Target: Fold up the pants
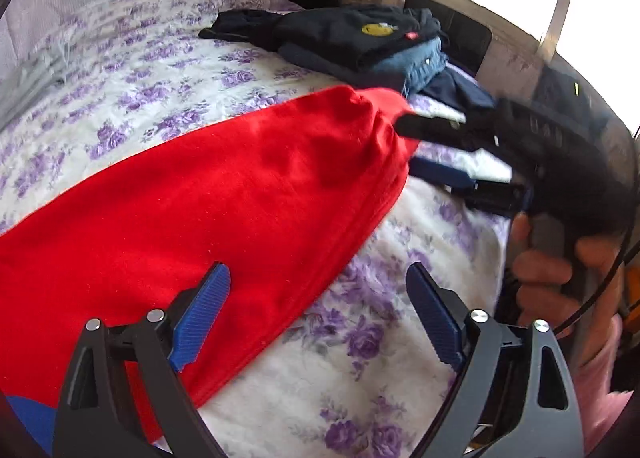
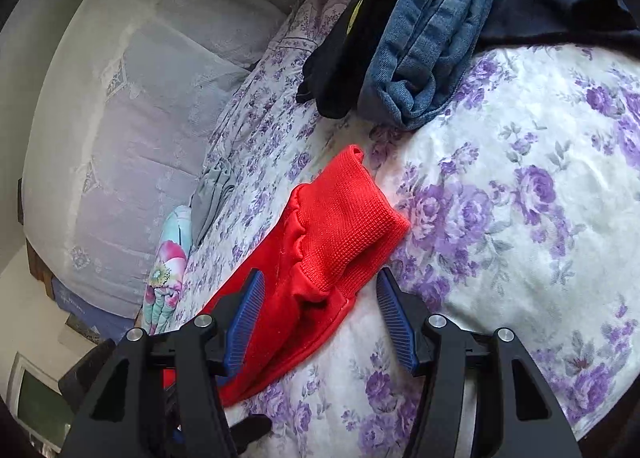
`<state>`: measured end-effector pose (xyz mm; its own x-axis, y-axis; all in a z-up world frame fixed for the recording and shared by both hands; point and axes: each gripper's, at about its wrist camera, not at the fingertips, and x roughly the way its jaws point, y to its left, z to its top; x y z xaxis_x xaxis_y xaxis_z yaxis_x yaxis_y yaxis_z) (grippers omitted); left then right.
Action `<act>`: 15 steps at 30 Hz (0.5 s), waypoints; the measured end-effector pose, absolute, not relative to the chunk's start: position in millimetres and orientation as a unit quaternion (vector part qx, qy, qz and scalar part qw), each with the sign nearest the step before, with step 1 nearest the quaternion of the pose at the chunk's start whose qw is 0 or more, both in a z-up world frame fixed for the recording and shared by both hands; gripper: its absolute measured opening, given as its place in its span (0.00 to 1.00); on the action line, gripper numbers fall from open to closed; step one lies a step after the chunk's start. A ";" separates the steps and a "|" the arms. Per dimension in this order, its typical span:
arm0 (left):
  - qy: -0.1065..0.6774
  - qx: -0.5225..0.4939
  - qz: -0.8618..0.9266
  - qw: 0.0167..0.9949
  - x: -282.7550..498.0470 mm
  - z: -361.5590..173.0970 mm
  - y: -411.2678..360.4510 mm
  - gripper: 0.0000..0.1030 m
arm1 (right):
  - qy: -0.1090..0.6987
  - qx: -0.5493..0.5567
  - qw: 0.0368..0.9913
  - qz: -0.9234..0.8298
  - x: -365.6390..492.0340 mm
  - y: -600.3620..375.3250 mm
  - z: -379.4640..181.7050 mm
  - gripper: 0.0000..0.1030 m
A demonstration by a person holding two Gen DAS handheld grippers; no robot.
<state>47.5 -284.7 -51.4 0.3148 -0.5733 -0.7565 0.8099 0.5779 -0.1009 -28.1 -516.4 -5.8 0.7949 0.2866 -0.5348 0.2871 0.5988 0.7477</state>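
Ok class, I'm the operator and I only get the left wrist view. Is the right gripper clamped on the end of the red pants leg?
Observer: No. The right wrist view shows the right gripper open, with the ribbed cuff of the red fleece pants lying between its pads, unpressed.
Operator: Is that cuff lying flat?
Observer: Mostly. It rests on the purple-flowered bedspread and is puckered where it joins the leg.
Operator: Anything past the pants that I can't see?
Observer: A pale blue flower-printed pillow sits at the bed's edge.
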 end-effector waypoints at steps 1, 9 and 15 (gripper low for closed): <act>0.385 0.163 -0.433 0.798 43.9 -53.6 -287.2 0.89 | 0.323 0.445 0.835 -0.001 -25.0 -515.2 -6.1 0.57; 0.389 0.169 -0.434 0.795 45.9 -58.5 -290.6 0.92 | 0.336 0.436 0.835 0.006 -11.3 -510.0 -7.5 0.47; 0.389 0.178 -0.432 0.794 44.8 -59.8 -292.6 0.93 | 0.337 0.441 0.832 0.011 -13.2 -513.9 -12.6 0.33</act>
<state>44.8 -292.6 -59.8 0.3248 -0.5475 -0.7712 0.8242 0.5638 -0.0531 -13.2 -513.9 -12.6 0.7723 0.3157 -0.5513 0.2790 0.6112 0.7407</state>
